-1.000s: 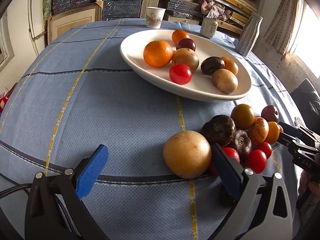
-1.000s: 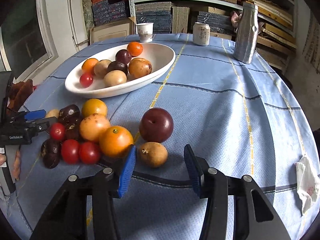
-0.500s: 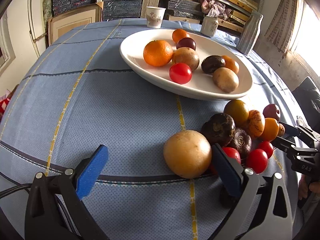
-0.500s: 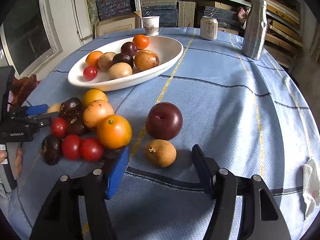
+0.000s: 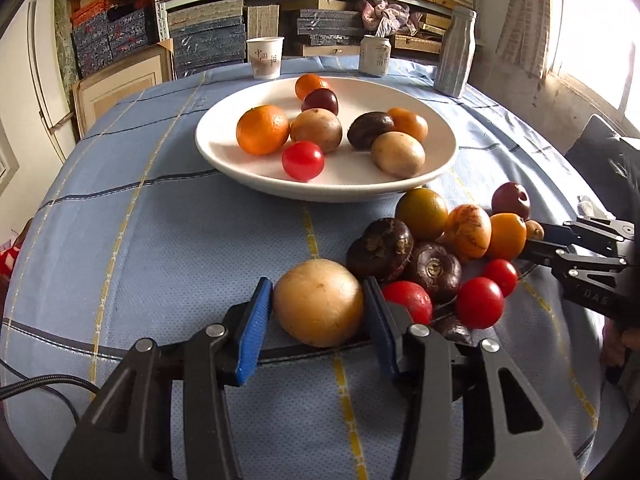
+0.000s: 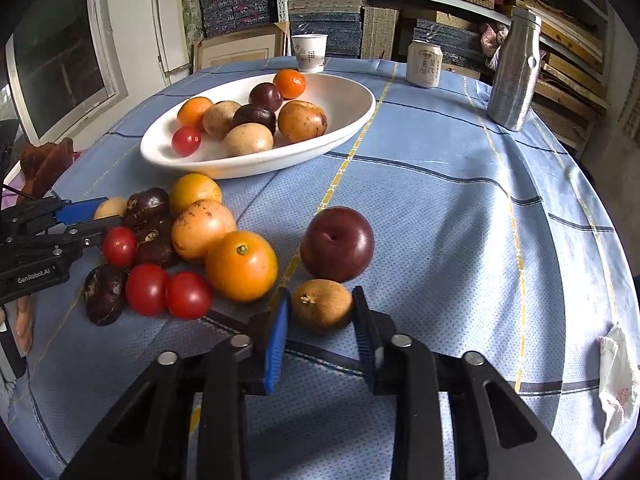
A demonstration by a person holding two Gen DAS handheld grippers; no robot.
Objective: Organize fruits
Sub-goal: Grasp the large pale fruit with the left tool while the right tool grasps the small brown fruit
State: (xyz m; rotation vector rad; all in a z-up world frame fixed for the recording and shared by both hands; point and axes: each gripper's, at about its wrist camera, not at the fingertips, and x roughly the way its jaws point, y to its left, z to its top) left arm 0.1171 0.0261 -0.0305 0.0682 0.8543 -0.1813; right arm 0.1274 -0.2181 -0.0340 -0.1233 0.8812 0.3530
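Fingers of both grippers, spread wide 1 second ago, now pinch fruit on the surface: left gripper [image 5: 318, 305] closing on the tan fruit [image 5: 318, 303], right gripper [image 6: 321, 313] on the brown fruit [image 6: 321, 306], ready for the plate [image 5: 240, 168].

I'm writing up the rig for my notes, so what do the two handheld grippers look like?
Both match: the left gripper and right gripper have black angular frames with triangular cut-outs, silver pivot bolts and flat blue ribbed pads. A black cable trails from the left one. White lettering on the left one's side reads GenRobot.AI.
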